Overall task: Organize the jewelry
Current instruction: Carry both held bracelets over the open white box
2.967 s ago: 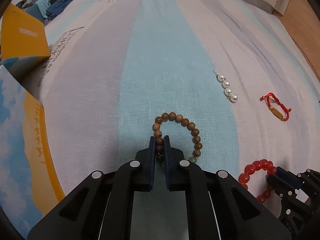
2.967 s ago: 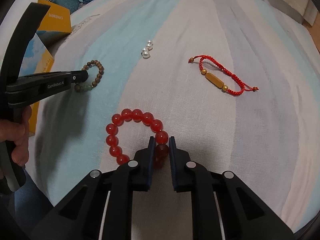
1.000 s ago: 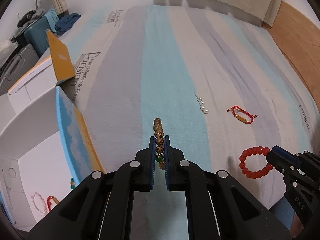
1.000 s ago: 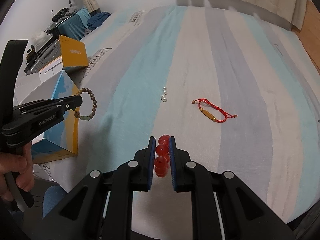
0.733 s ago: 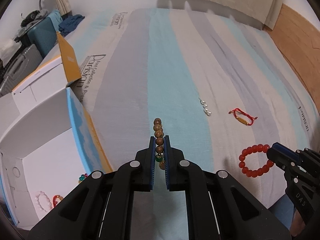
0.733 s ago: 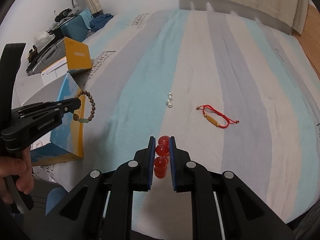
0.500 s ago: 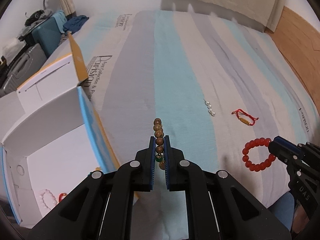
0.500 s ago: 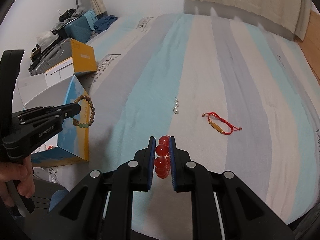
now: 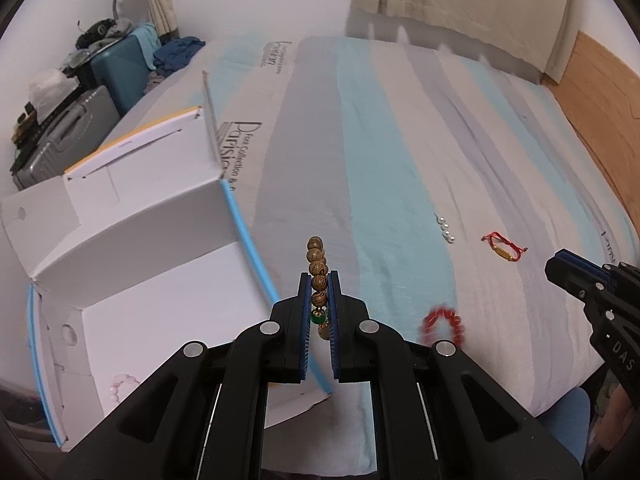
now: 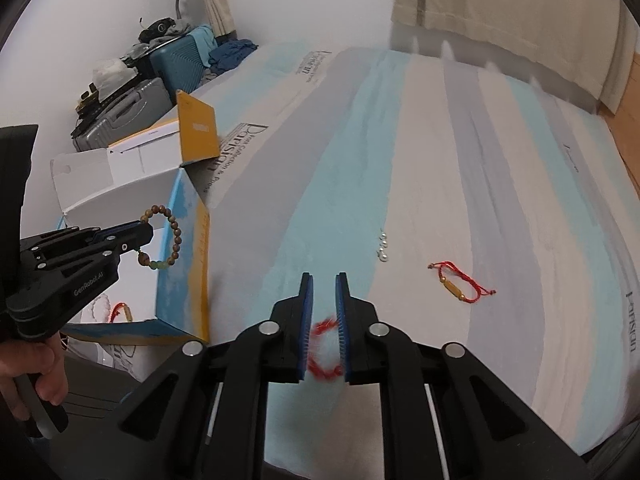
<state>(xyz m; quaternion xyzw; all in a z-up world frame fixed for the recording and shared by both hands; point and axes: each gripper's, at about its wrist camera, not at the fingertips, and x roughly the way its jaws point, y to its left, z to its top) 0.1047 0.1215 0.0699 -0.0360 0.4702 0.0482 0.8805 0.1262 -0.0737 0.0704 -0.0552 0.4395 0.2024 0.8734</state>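
Observation:
My left gripper is shut on a brown wooden bead bracelet with a green bead, held in the air near the blue edge of an open white box; it also shows in the right wrist view. My right gripper is slightly open and holds nothing. The red bead bracelet is a blurred shape below its fingers, over the striped bed; it also shows in the left wrist view. A pearl string and a red cord bracelet lie on the bed.
The white box with an orange flap sits at the bed's left edge and holds a pale bracelet and a red cord piece. Suitcases and clothes stand beyond it. A wooden floor lies to the right.
The right gripper has let go of the red bead bracelet, which now falls blurred toward the bed. The left gripper has carried the wooden bracelet left toward the box.

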